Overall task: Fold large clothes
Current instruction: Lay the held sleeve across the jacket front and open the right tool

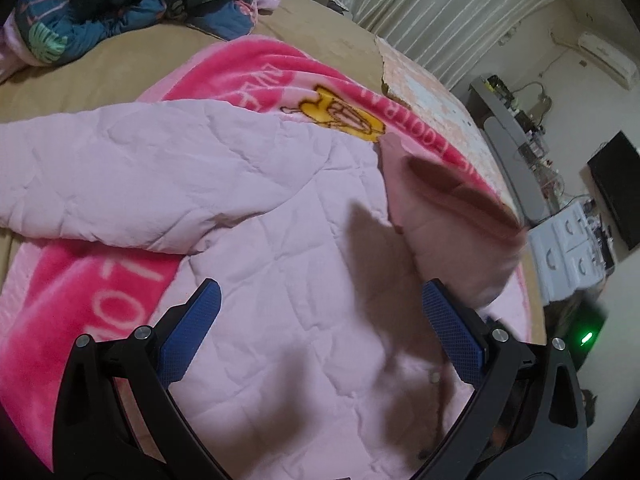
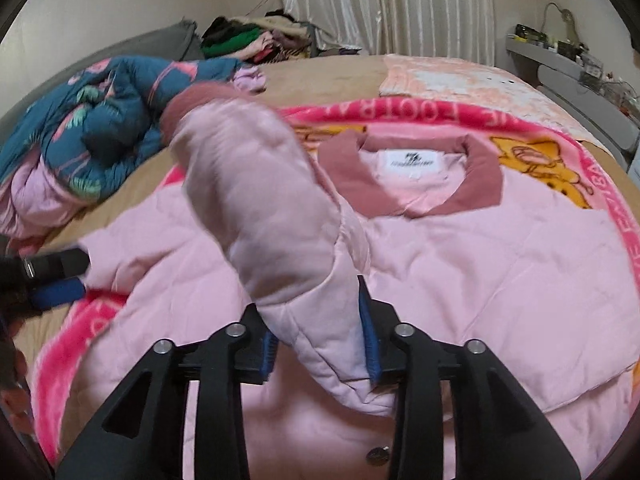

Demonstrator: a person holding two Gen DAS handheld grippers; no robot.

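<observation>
A pale pink quilted jacket [image 2: 500, 256] lies spread on a bright pink blanket [image 2: 600, 184] on the bed, its dusty-rose collar [image 2: 476, 188] at the far side. My right gripper [image 2: 320, 344] is shut on a sleeve [image 2: 272, 208] of the jacket and holds it lifted over the body; the sleeve is blurred. My left gripper [image 1: 320, 312] is open and empty just above the jacket body [image 1: 280, 272]. The lifted sleeve shows at the right of the left wrist view [image 1: 448, 224]. The other sleeve [image 1: 120, 184] lies flat to the left. The left gripper also shows at the left edge of the right wrist view [image 2: 56, 280].
A blue floral quilt [image 2: 100, 128] is bunched at the far left of the bed. A pile of clothes [image 2: 256, 36] sits by the curtain [image 2: 400, 4]. A grey shelf [image 2: 560, 64] and drawers [image 1: 568, 248] stand to the right of the bed.
</observation>
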